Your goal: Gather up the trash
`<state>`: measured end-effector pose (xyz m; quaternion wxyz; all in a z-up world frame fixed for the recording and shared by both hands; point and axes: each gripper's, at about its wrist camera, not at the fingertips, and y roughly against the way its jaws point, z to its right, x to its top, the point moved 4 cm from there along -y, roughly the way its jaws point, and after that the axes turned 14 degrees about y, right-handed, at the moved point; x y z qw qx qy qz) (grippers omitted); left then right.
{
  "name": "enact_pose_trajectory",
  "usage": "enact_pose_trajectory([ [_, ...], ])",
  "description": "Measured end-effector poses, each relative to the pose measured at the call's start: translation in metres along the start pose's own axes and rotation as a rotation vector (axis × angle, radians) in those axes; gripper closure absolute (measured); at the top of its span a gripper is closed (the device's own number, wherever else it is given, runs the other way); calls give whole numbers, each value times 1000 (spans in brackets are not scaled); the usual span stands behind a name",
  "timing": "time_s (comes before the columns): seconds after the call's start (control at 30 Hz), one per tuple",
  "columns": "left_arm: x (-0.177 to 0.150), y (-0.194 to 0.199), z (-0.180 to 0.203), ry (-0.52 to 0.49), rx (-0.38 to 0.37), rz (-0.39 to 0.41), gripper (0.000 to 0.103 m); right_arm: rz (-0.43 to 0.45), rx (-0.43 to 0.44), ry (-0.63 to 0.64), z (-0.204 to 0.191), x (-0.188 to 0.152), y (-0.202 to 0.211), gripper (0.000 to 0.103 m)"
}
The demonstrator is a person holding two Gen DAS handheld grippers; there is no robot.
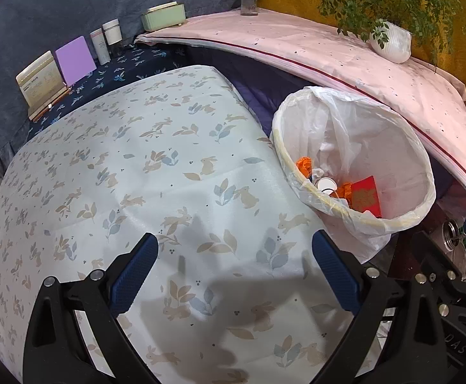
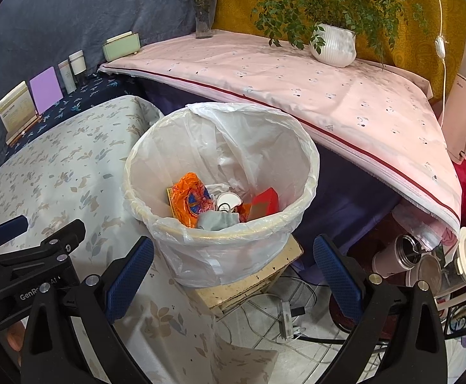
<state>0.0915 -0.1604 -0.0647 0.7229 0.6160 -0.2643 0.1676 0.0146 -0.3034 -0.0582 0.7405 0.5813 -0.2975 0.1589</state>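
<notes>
Both grippers are up over the scene and neither one has anything in it. My left gripper [image 1: 234,265] sits at the bottom of its frame with the blue pads spread wide, nothing but the rabbit-print tablecloth [image 1: 130,166] showing between them. Right gripper [image 2: 233,272] is the same deal, jaws wide apart and empty, hanging in front of the trash bin [image 2: 220,172], which fills the middle of that frame.

The bin is lined with a white plastic bag [image 2: 201,256] and sits on a scuffed little wooden stool [image 2: 252,278], just beside the edge of the rabbit-print table. In the left view the bin is at the right middle of the frame.

The trash is all inside the bin: an orange wrapper [image 2: 188,201] on the left, a small white cup [image 2: 226,203] in the middle, a red packet [image 2: 264,203] on the right, and something grey and crumpled [image 2: 217,220] near the front rim.

Along the upper left of both frames there's a card on a stand [image 1: 39,83], a purple panel [image 1: 73,60], two small containers [image 1: 106,43] and a pale green box [image 1: 164,16]. Behind the bin is a pink-covered surface [image 2: 280,76] with a glass vase of flowers [image 2: 204,16] and a potted plant [image 2: 333,44] in a white ribbed pot. Cables [image 2: 284,316] are tangled on the floor at the bottom of the right view.
</notes>
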Motion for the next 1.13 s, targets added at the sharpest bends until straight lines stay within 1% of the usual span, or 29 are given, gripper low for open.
enact_pose_trajectory([
  [0.63, 1, 1, 0, -11, 10, 8, 11, -2, 0, -3, 1, -2, -1, 7],
  [0.97, 3, 1, 2, -34, 14, 18, 11, -1, -2, -1, 1, -3, -1, 7],
  [1.13, 4, 3, 4, -42, -10, 28, 11, 2, -4, -1, 2, -1, -1, 7],
])
